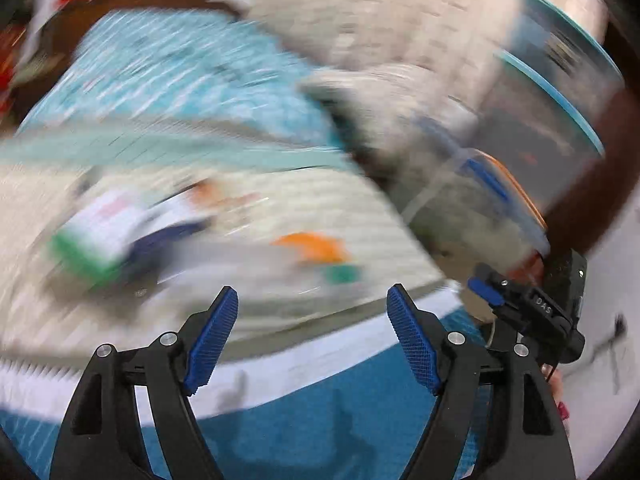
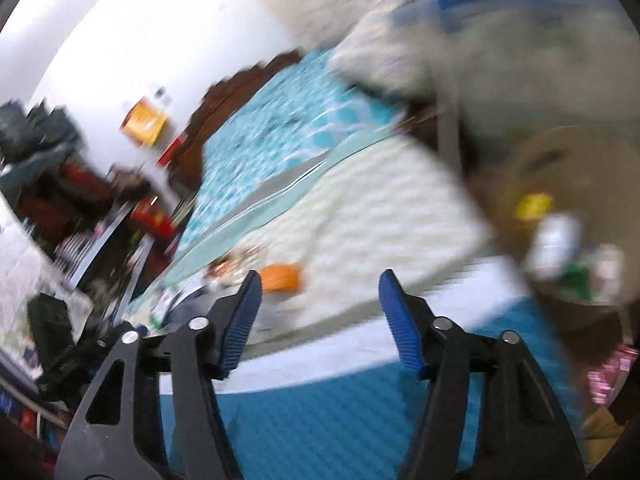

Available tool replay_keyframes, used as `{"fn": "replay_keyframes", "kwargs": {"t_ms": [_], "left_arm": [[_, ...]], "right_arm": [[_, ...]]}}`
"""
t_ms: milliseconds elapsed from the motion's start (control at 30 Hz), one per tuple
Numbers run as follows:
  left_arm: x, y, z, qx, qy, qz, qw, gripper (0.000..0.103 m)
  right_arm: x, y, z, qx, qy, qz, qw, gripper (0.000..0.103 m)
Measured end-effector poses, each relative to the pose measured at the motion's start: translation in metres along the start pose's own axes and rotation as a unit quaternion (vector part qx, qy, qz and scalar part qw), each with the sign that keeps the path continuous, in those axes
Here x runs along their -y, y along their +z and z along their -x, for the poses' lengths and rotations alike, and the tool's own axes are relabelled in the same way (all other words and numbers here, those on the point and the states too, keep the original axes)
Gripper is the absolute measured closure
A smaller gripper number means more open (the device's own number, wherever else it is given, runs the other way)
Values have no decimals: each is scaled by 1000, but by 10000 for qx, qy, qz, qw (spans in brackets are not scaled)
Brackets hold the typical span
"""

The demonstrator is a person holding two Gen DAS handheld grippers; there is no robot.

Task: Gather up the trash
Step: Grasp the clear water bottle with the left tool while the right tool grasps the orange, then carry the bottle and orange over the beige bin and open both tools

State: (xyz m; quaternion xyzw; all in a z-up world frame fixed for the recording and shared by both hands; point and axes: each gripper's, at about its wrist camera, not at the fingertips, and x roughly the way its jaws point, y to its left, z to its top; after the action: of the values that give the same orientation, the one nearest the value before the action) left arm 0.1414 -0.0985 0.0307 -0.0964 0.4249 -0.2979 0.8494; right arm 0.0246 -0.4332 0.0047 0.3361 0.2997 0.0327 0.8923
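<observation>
The left tongs stand with their jaws well apart and nothing between the blue pads; the right tongs likewise gape with nothing in them. Both views are heavily smeared by motion, so small things are hard to read.

Just below both tongs runs the near edge of a bed, covered in teal fabric with a white band above it. Past that band lies a cream ribbed blanket, and on it the trash is scattered. In the left view an orange scrap lies a little beyond the tongs, with a small green piece just beside it, and farther left a white, green and dark blue wrapper. In the right view the same orange scrap sits just past the left pad, with blurred bits of litter to its left.

At the right of the right view a brown round basket holds a yellow piece and white and green pieces. In the left view the right tongs' black body shows at the lower right.

Farther off lies a turquoise patterned cover, then a dark brown headboard and a white wall.
</observation>
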Motion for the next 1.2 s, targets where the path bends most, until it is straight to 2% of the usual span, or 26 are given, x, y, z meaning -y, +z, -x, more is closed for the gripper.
{"fn": "replay_keyframes", "kwargs": {"t_ms": [133,167,233,267,300,333,400,467,533,567,600,667,700,733,767,833,900,933,1067,1100,1133,1167,1200], "left_arm": [[-60,-16,8,-256,322,645,9971,31],[-69,-19,10,-289,344,747,9962,31],[-82,-23,10,-374,344,899,9947,30],[-86,-24,10,-409,329,932,9943,30],[-88,-26,9,-456,285,975,9938,29],[-90,-27,7,-477,260,992,9936,21],[-94,-27,6,-451,243,1064,9930,15],[-95,-26,10,-369,233,1088,9931,13],[-91,-24,11,-267,416,1029,9935,9],[-89,-21,7,-254,507,991,9935,9],[-84,-21,5,-239,712,920,9929,9],[-79,-23,3,-221,1033,878,9905,9],[-77,-24,-1,-214,1228,883,9883,8],[-76,-23,-2,-181,1247,931,9877,8],[-75,-22,-4,-174,1286,971,9868,8],[-70,-18,-8,-165,1490,979,9838,7],[-71,-15,-11,-158,1578,1065,9816,7],[-72,-15,-11,-156,1602,1157,9802,7],[-74,-17,-12,-99,1633,1319,9777,7],[-72,-18,-10,-68,1684,1314,9769,7],[-70,-21,-7,-26,1732,1302,9762,7],[-68,-23,-5,8,1757,1285,9760,7],[-65,-26,-2,47,1776,1244,9762,7]], "right_arm": [[-37,0,-72,-571,324,68,9978,53],[-45,-3,-93,-724,294,88,9969,54],[-57,-10,-113,-810,12,256,9964,54],[-61,-15,-119,-941,6,287,9951,54],[-64,-21,-122,-1043,134,263,9941,55],[-71,-31,-118,-1184,367,263,9919,55],[-88,-59,-109,-1601,903,398,9822,55],[-121,-97,-95,-2226,1810,772,9548,55],[-140,-115,-80,-2381,2009,1267,9418,55],[-143,-116,-76,-2316,1937,1413,9428,55],[-140,-108,-73,-2125,1745,1528,9492,54],[-123,-83,-76,-1671,1198,1434,9681,54],[-108,-64,-81,-1412,803,1270,9785,54],[-93,-46,-89,-1168,365,1126,9861,49],[-84,-34,-95,-1037,111,1056,9889,46],[-68,-8,-116,-801,-417,1071,9901,29],[-59,8,-138,-890,-586,1048,9888,19],[-55,13,-149,-999,-544,976,9887,18],[-45,19,-189,-1495,-405,734,9852,19],[-47,12,-190,-1519,-411,815,9842,22],[-53,8,-191,-1513,-433,971,9828,40],[-59,2,-195,-1665,-385,1101,9791,42],[-64,-4,-194,-1641,-425,1210,9781,48]]}}
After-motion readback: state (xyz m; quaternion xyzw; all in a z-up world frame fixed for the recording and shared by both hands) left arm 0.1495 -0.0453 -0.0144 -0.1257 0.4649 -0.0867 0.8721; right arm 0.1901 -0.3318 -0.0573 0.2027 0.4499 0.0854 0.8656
